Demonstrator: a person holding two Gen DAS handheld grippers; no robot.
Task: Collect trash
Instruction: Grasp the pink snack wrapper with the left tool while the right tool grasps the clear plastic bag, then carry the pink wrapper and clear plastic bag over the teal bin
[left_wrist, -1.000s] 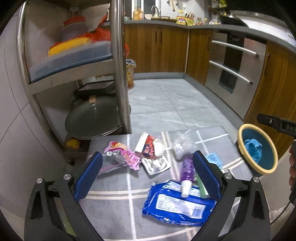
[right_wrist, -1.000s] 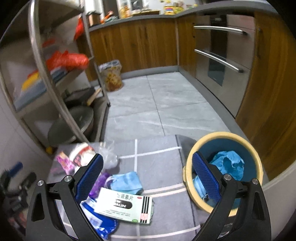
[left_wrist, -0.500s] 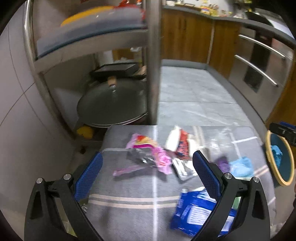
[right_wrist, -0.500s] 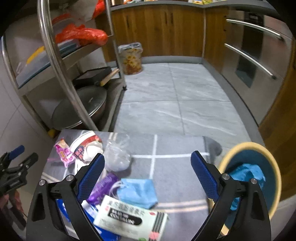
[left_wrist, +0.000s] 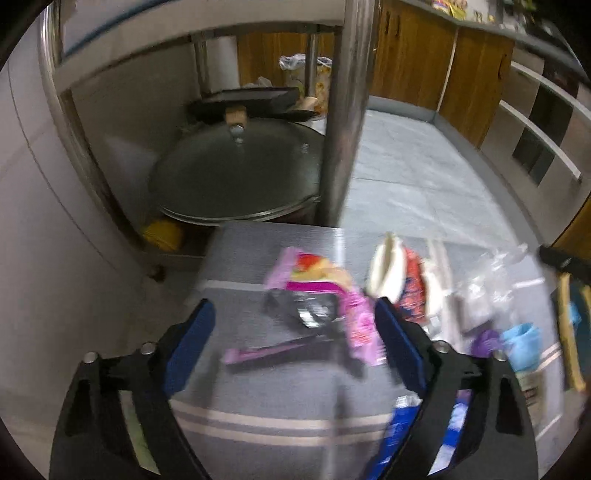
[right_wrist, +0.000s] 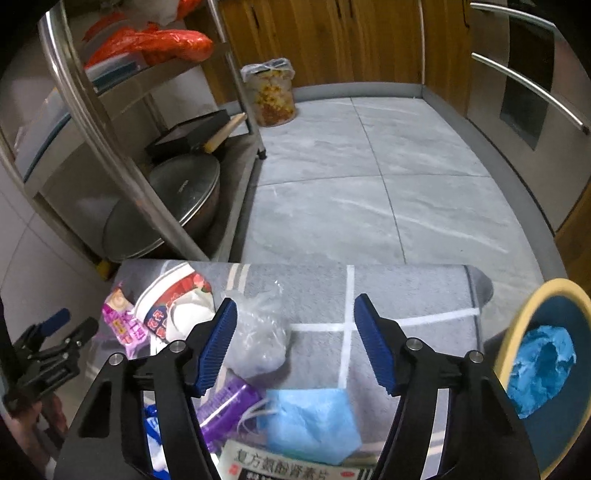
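Crumpled pink wrapper (left_wrist: 325, 306) (shiny, torn) on mat (left_wrist: 258, 387).

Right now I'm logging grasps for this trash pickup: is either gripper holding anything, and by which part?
Nothing is held. The left gripper is open above the pink wrapper, and the right gripper is open over the mat, near the clear plastic bag.

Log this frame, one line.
left gripper: open, over pink wrapper | right gripper: open, empty | bin: blue trash inside
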